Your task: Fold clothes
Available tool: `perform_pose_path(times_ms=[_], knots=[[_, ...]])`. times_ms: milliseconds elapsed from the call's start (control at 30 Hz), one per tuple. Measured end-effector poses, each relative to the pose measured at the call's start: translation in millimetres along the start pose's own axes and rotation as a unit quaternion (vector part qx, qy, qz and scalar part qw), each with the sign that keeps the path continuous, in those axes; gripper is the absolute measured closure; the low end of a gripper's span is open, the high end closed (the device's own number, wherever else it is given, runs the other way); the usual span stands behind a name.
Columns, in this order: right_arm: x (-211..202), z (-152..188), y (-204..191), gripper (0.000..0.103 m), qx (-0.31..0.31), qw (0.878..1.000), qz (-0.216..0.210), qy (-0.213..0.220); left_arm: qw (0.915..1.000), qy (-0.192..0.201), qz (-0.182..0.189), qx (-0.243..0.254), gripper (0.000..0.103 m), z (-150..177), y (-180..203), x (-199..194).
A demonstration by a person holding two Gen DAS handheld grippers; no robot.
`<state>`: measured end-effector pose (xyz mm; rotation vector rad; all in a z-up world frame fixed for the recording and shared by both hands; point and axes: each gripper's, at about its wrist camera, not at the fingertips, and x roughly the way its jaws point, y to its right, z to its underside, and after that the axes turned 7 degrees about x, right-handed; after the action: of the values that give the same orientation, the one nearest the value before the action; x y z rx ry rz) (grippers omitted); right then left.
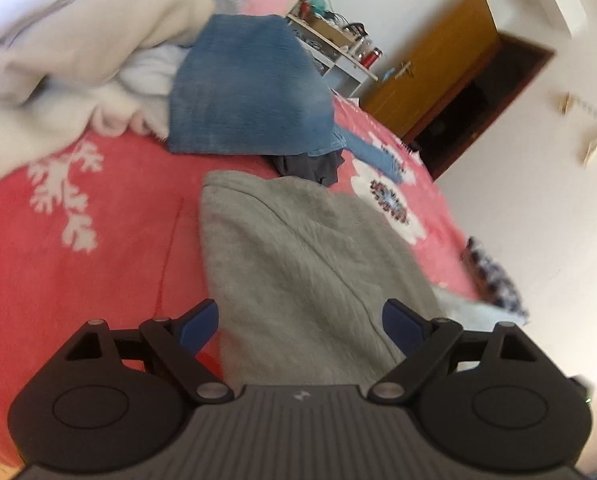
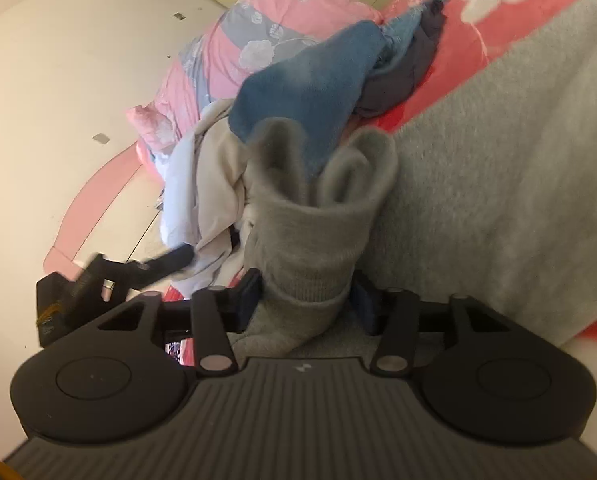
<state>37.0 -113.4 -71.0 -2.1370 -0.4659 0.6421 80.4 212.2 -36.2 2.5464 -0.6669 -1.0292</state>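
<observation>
Left wrist view: left gripper (image 1: 300, 318) spread wide above one grey garment (image 1: 298, 256); right gripper (image 2: 304, 300) pinches its bunched edge. Perhaps three more clothes (image 1: 246, 84) piled behind.

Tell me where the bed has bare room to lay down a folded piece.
Free: the red bedspread left of the grey garment, below the cream blanket. A narrower strip lies right of the grey garment, toward the flower print. Crowded: the far side, where the blue denim and a dark garment pile up.
</observation>
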Motion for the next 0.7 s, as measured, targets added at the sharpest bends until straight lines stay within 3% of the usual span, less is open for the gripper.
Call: perform_pose_path(times_ms=[67,200,300,400,500,567,600,633,700], knots=[[-7.9,-4.6,6.0,0.041,0.004,1.000,0.009,-0.006,0.9996,0.005,-0.009,0.028,0.014,-3.8,15.3,2.9],[-36.4,-18.6,0.0,0.041,-0.060,0.997,0.036,0.044,0.9972,0.013,-0.025,0.069,0.013,-9.6,35.7,11.7],[-32.6,-29.8,-9.4,0.041,-0.110,0.992,0.024,0.056,0.9965,0.011,-0.033,0.076,0.014,-8.5,41.1,19.9],[-7.1,-36.4,-20.3,0.041,-0.158,0.987,0.017,0.040,0.9975,0.008,-0.034,0.061,0.014,0.3,41.3,17.7],[24.5,-38.1,-26.6,0.043,-0.187,0.982,0.019,-0.006,0.9982,0.015,-0.033,0.047,0.014,9.2,37.6,10.6],[24.3,-34.9,-31.7,0.062,-0.195,0.981,0.009,-0.012,0.9983,0.023,-0.035,0.041,0.014,12.3,35.1,4.3],[24.2,-33.3,-34.2,0.083,-0.198,0.980,0.004,-0.015,0.9982,0.026,-0.037,0.041,0.014,12.4,34.9,2.3],[24.1,-31.6,-36.8,0.094,-0.202,0.979,-0.001,-0.018,0.9980,0.030,-0.037,0.040,0.014,12.0,35.0,0.3],[21.8,-27.8,-42.3,0.098,-0.210,0.977,-0.011,-0.023,0.9978,0.036,-0.035,0.044,0.014,8.8,36.8,-2.5]])
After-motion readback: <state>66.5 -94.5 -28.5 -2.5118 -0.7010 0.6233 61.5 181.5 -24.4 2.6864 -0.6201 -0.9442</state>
